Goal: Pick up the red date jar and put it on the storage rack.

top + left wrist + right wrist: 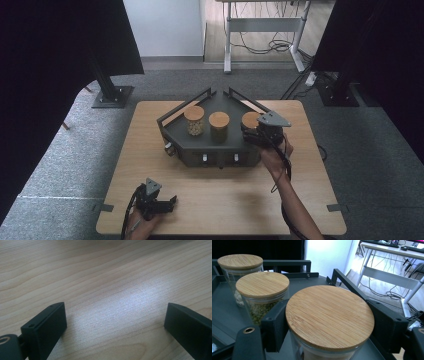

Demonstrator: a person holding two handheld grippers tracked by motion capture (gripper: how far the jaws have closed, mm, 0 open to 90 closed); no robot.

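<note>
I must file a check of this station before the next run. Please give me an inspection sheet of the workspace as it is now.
Surface: wooden table, bare wood around the tray.
Job's things: dark tray with three glass jars with wooden lids; left jar, middle jar, right jar.
Clutter: nothing seen.
Grippers: right gripper shut on the right jar, fingers pressing just under its lid; left gripper open, low over bare wood near the table's front edge.
Cables: one trails from each gripper; more lie on the floor under the far desk.
Surroundings: grey carpet, black curtains at both sides, metal stand feet.
</note>
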